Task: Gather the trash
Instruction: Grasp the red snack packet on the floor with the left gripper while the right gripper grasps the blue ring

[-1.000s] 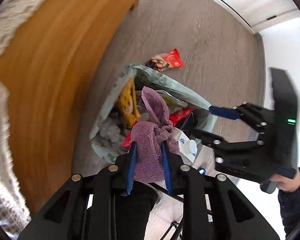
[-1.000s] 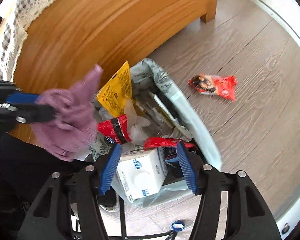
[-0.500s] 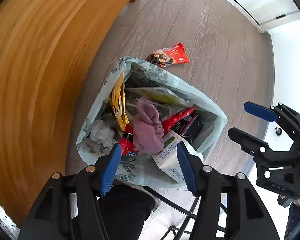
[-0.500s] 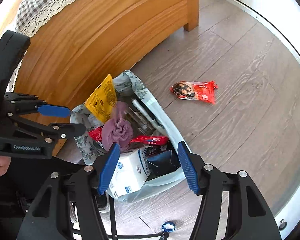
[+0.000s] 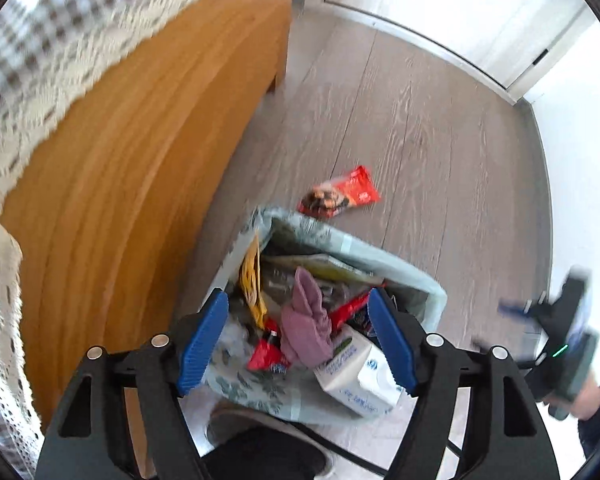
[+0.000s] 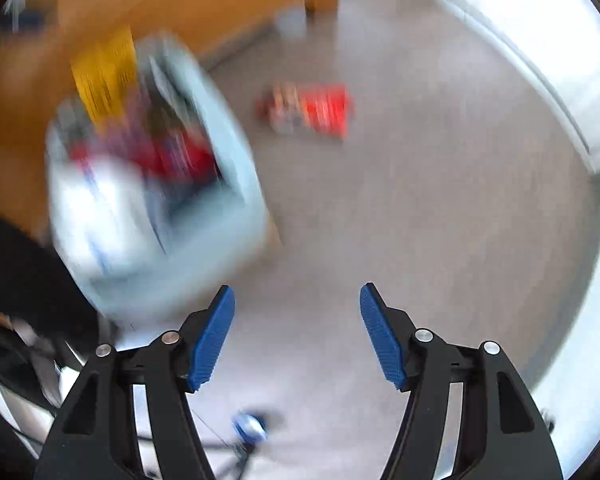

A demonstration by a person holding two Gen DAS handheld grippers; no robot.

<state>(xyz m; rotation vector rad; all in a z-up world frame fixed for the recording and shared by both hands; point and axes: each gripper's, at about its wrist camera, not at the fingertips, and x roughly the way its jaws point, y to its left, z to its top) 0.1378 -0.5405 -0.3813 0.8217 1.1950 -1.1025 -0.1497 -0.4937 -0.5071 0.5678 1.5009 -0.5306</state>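
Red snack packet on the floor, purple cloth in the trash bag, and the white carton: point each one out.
Red snack packet (image 5: 342,194): left wrist view, middle of wrapper.
Purple cloth (image 5: 306,324): left wrist view, bunched body.
White carton (image 5: 358,376): left wrist view, printed side.

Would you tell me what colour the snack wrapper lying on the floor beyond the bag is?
Red snack wrapper; clearest in the left wrist view.
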